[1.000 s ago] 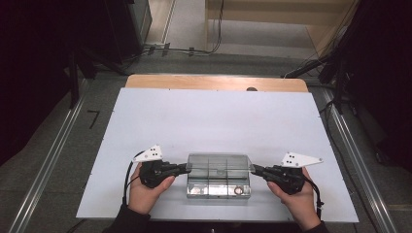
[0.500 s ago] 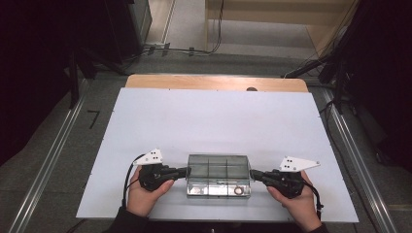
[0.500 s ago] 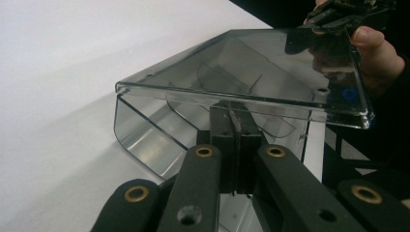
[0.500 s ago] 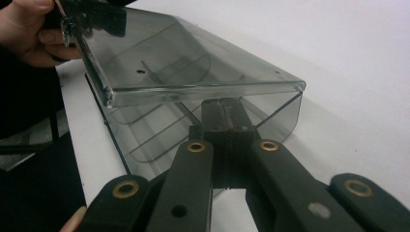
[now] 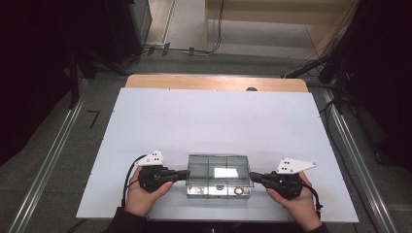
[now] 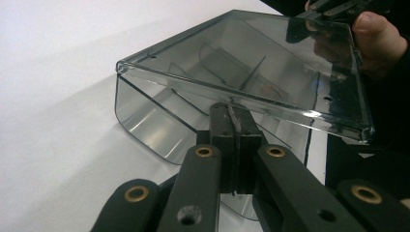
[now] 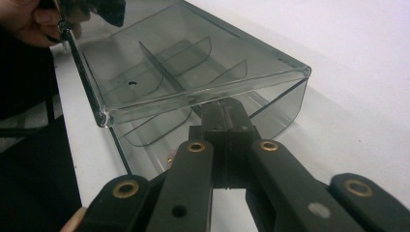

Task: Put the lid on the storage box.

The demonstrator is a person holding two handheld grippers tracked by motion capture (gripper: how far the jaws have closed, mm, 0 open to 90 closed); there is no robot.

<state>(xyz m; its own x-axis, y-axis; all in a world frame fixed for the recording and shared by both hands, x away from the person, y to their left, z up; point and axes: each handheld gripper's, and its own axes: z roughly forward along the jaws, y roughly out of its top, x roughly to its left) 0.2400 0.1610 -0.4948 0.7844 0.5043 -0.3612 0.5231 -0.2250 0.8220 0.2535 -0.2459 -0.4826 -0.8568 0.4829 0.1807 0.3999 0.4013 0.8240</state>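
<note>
Gripping: both grippers are closed, each on one short end of the clear plastic box [image 5: 219, 175].
Box place: it lies near the front edge of the white table [image 5: 214, 121], straight between the two hands.
Left gripper [image 5: 184, 173]: its jaws meet at the box's left end; in the left gripper view [image 6: 231, 126] the pads are pressed together with the edge of the lid [image 6: 270, 63] pinched between them.
Right gripper [image 5: 252, 176]: its jaws meet at the box's right end; in the right gripper view [image 7: 225, 116] they are clamped just under the lid's rim.
Lid: in both gripper views it sits slightly proud of the tray below, its edge overhanging the tray wall.
Inside: thin clear dividers [image 7: 169, 58] split the tray into compartments.
Change: compared with a second ago, box and hands sit a touch nearer the front edge of the table; the grips look the same.
Hard to see: a small round thing shows through the front wall [image 5: 238, 191], too small to name; glare on the lid hides some compartments; both forearms are cut off by the bottom edge of the high view.
</note>
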